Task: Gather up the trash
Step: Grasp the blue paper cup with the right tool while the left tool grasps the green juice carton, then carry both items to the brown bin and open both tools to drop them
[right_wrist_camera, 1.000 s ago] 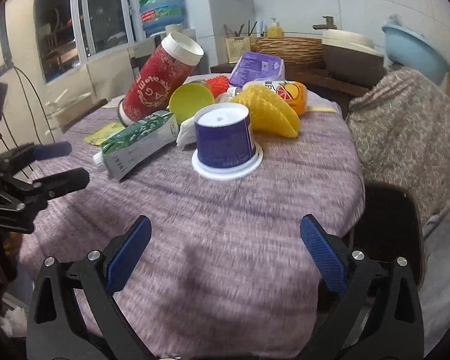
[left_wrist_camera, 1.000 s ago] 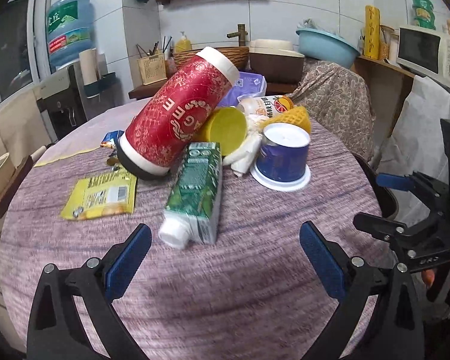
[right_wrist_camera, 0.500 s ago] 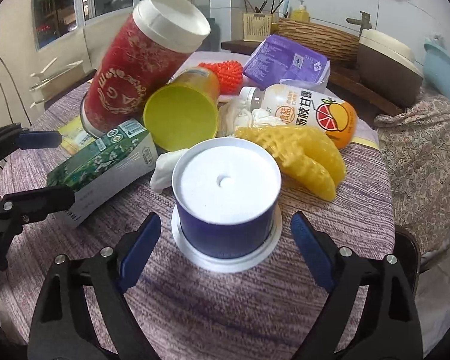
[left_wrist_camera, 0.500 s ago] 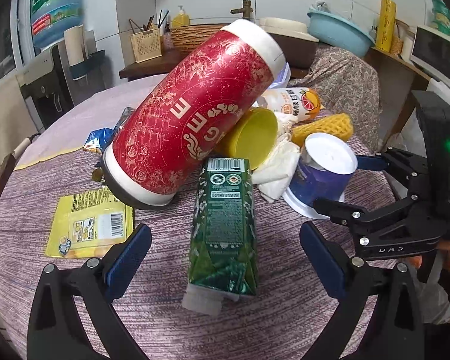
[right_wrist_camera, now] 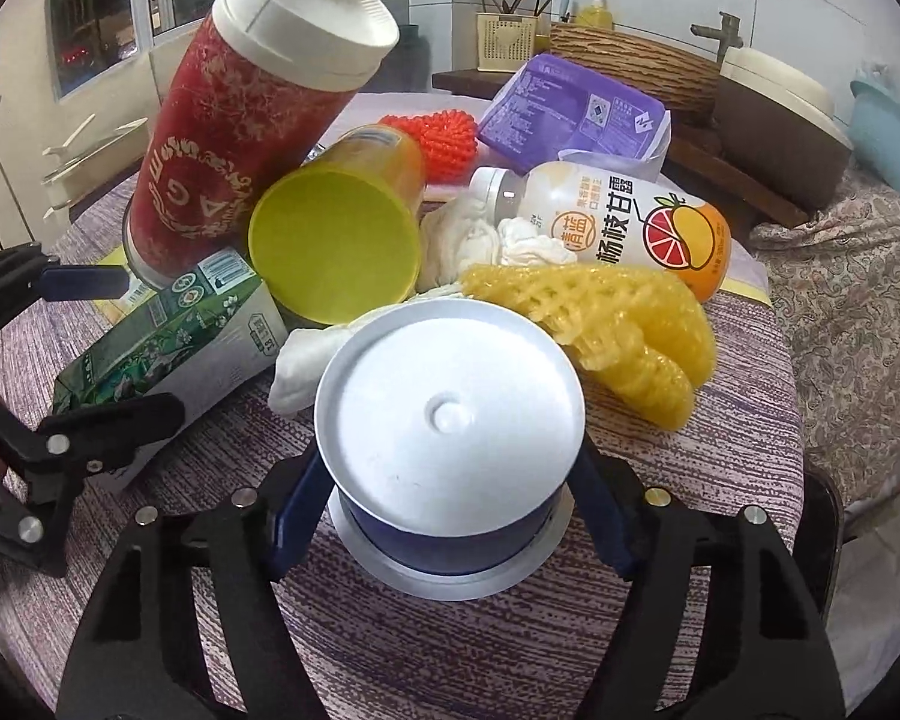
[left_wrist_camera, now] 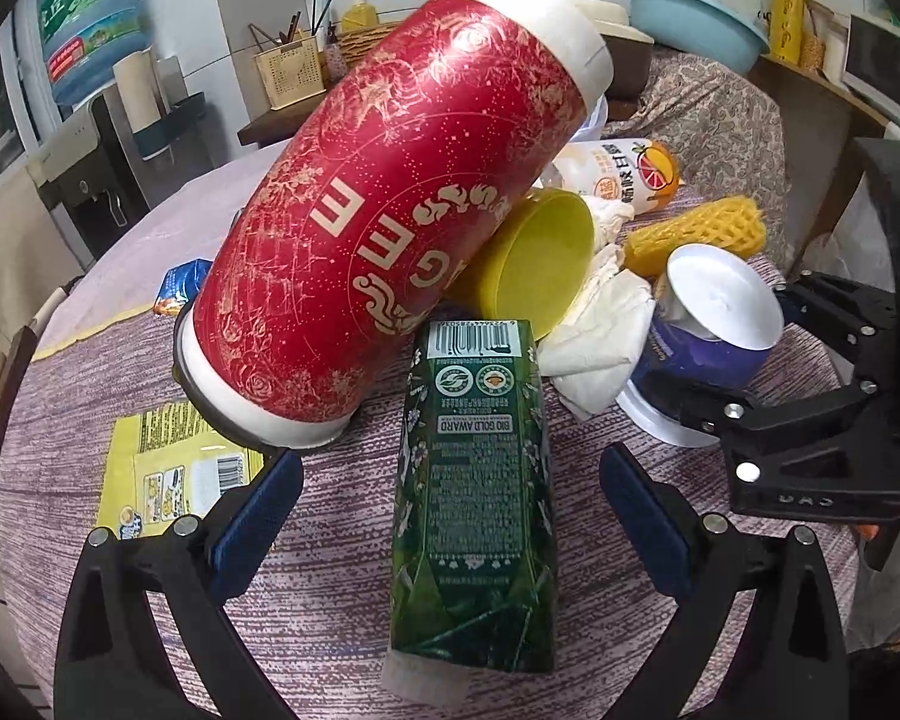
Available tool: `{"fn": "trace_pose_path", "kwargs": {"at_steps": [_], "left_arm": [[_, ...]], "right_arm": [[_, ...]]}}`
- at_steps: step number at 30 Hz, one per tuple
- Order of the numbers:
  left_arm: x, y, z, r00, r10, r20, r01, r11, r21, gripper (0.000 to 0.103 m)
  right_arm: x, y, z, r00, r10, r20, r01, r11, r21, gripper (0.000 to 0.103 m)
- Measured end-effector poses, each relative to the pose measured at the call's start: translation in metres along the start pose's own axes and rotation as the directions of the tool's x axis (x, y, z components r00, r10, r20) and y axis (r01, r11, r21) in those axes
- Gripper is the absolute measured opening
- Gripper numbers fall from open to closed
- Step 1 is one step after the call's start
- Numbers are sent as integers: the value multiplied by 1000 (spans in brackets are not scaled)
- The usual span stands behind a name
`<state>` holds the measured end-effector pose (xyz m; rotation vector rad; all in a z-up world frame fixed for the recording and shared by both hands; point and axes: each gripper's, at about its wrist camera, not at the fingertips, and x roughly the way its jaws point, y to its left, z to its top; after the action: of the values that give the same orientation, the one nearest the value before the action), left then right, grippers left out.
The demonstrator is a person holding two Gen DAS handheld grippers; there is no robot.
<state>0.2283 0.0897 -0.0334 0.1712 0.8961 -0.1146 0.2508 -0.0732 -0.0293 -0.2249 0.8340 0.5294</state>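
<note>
A pile of trash lies on the round table. A green drink carton (left_wrist_camera: pixel 474 480) lies flat between the blue pads of my open left gripper (left_wrist_camera: pixel 450 516), pads apart from its sides. A red canister (left_wrist_camera: pixel 390 210) leans on a yellow cup (left_wrist_camera: pixel 534 264). My right gripper (right_wrist_camera: pixel 450 516) straddles an upside-down blue cup (right_wrist_camera: pixel 444 432), also in the left wrist view (left_wrist_camera: pixel 708 324). Its pads stand close by the cup's sides; contact is not visible. The carton (right_wrist_camera: pixel 168 342) and my left gripper (right_wrist_camera: pixel 78 360) show at the left of the right wrist view.
White tissues (left_wrist_camera: pixel 600 330), yellow foam netting (right_wrist_camera: pixel 618 324), an orange-label bottle (right_wrist_camera: pixel 618 222), a purple packet (right_wrist_camera: pixel 576 114) and red netting (right_wrist_camera: pixel 438 132) lie behind. A yellow wrapper (left_wrist_camera: pixel 168 474) lies left. A patterned cloth-covered chair (right_wrist_camera: pixel 858 300) stands right of the table (right_wrist_camera: pixel 450 630).
Both grippers moved forward into the pile. The left now has the carton between its pads; the right closed in around the blue cup and narrowed.
</note>
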Motion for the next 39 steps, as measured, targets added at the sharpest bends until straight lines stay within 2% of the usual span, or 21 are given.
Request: {"fn": "trace_pose_path", "kwargs": {"at_steps": [4, 8, 10, 13, 15, 18, 24, 30, 32, 39], "left_arm": [[6, 0, 4, 999, 44, -22, -44, 999, 7, 98], [10, -7, 7, 995, 100, -21, -99, 994, 56, 98], [12, -8, 7, 994, 100, -31, -98, 993, 63, 94], [14, -9, 4, 997, 50, -60, -48, 998, 39, 81], [15, -8, 3, 997, 17, -79, -16, 1000, 17, 66], [15, -6, -2, 995, -28, -97, 26, 999, -22, 50], [8, -1, -13, 994, -78, -79, 72, 995, -73, 49], [-17, -9, -26, 994, -108, -28, 106, 992, -75, 49], [-26, -13, -33, 990, -141, -10, 140, 987, -84, 49], [-43, -41, -46, 982, -185, 48, 188, 979, -74, 49]], "right_arm": [[-4, 0, -2, 1000, 11, 2, -11, 1000, 5, 73], [-8, -1, -6, 1000, 21, 5, -21, 1000, 11, 73], [-12, -2, -8, 1000, 26, 13, -26, 999, 21, 73], [-18, -3, -11, 999, 37, 25, -38, 999, 33, 73], [-22, -5, -14, 999, 39, 28, -40, 998, 38, 73], [-26, -8, -19, 999, 42, 33, -44, 998, 56, 73], [-38, -9, -29, 997, 49, 54, -52, 997, 61, 73], [-54, -6, -42, 993, 85, 77, -90, 994, 69, 73], [-60, -3, -48, 991, 98, 86, -104, 992, 69, 73], [-86, 2, -77, 984, 126, 127, -136, 988, 68, 73]]}}
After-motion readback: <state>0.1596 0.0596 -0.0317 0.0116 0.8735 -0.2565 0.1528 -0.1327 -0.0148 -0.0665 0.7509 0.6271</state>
